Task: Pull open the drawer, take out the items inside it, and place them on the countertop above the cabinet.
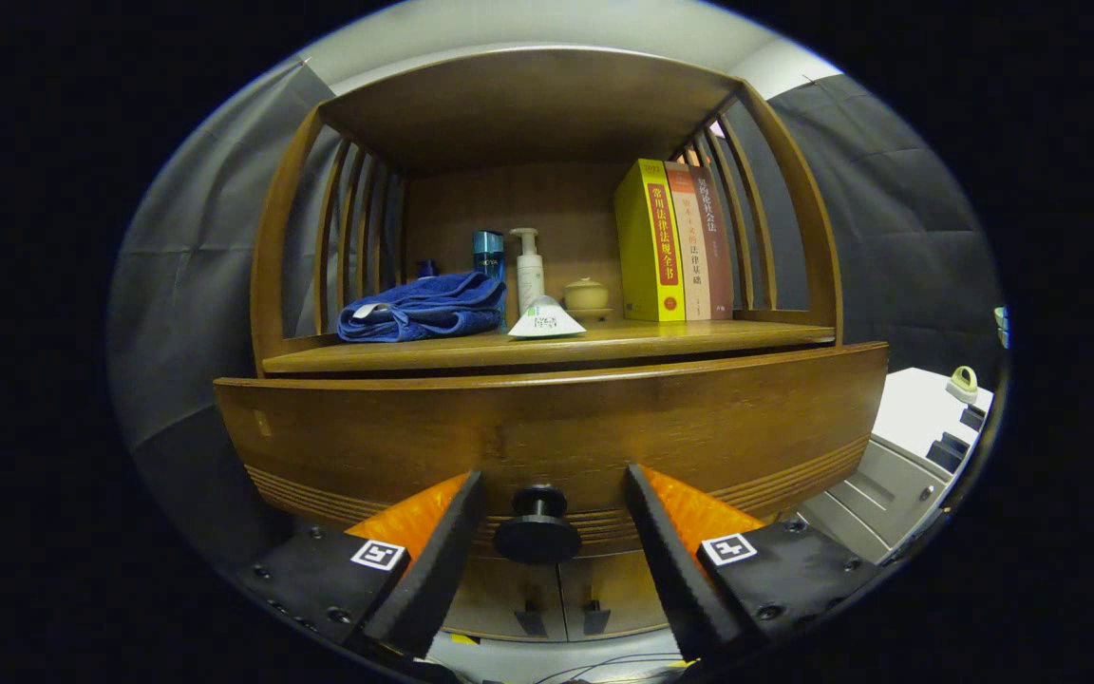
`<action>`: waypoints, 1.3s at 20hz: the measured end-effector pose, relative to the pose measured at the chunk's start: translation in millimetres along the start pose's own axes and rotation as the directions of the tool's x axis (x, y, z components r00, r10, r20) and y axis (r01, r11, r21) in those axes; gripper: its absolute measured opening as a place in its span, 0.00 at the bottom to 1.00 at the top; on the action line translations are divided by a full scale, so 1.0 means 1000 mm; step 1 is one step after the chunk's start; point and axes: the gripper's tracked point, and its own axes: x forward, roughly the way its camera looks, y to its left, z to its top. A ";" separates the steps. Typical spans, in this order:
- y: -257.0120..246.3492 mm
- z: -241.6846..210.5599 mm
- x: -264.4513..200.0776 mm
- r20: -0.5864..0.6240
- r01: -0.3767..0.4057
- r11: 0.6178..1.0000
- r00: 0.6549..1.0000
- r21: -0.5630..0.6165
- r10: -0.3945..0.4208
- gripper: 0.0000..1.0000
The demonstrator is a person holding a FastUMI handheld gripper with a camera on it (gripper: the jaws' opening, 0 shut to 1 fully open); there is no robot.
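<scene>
Jaws wide apart, straddling drawer knob (537,525), not touching.

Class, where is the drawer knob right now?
The drawer knob sits low on the drawer front, between the open gripper fingers, untouched, below the countertop.

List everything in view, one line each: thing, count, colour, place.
drawer: one, brown wood, below the countertop, front facing the gripper
knob: one, black, on the drawer front, between the fingers
countertop: one, brown wood, above the drawer
towel: one, blue, folded on the countertop's left part
bottles: two, one blue, one white with a pump, behind the towel
lidded jar: one, cream, beside the pump bottle
packet: one, white, ahead of the bottles
books: three, yellow, orange, brown, upright at right
lower doors: two, brown, below the drawer
gripper: one, open, fingers either side of the knob, not touching it
</scene>
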 end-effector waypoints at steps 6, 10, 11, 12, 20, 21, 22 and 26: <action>-0.001 0.001 0.026 0.003 0.006 0.999 1.000 -0.048 -0.006 0.97; 0.001 0.002 0.037 0.000 0.009 0.998 1.000 -0.054 -0.009 0.98; 0.000 0.003 0.039 -0.001 0.010 0.998 1.000 -0.054 -0.010 0.98; 0.000 0.003 0.037 -0.002 0.010 0.999 1.000 -0.050 -0.010 0.98; -0.012 0.021 0.012 0.046 0.044 0.997 0.998 -0.063 -0.041 0.97; -0.014 0.027 0.000 0.058 0.044 0.997 0.998 -0.064 -0.040 0.97; -0.018 0.031 -0.017 0.064 0.044 0.997 0.997 -0.063 -0.040 0.97; -0.034 0.049 -0.074 0.097 0.034 0.999 0.995 0.002 -0.035 0.97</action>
